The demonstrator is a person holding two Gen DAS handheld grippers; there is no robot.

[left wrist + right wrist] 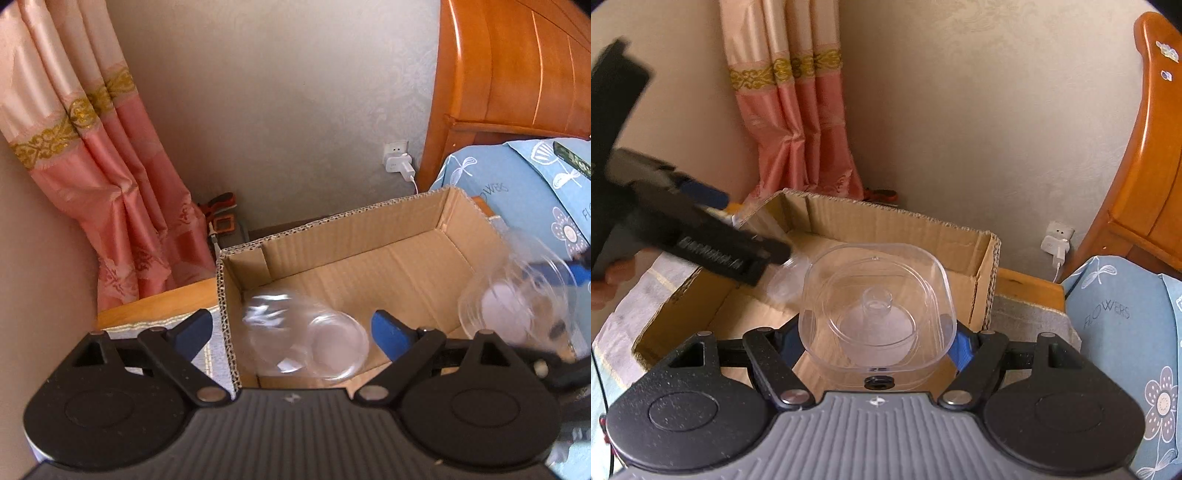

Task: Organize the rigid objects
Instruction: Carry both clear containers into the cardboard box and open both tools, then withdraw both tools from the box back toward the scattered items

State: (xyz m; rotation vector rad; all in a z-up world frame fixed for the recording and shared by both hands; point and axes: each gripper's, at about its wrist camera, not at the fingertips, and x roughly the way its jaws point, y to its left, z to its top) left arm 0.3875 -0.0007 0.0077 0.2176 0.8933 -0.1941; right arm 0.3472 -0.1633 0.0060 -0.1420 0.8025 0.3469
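Note:
An open cardboard box (369,229) (886,229) stands in front of both grippers. In the left wrist view a clear cup (303,339), blurred, lies on its side low inside the box, between the wide-apart blue pads of my left gripper (293,332); the left pad stands off it. My right gripper (875,343) is shut on a clear square container (875,306) (517,306) with a domed clear piece inside, held over the box's near edge. The left gripper (750,229) reaches over the box's left corner, with the cup (790,277) under it.
A pink curtain (110,177) hangs at the back left, beside a grey wall with a socket and charger (399,162). A wooden headboard (1145,166) and blue floral bedding (1126,332) lie to the right. The box rests on a cloth-covered wooden surface (1027,317).

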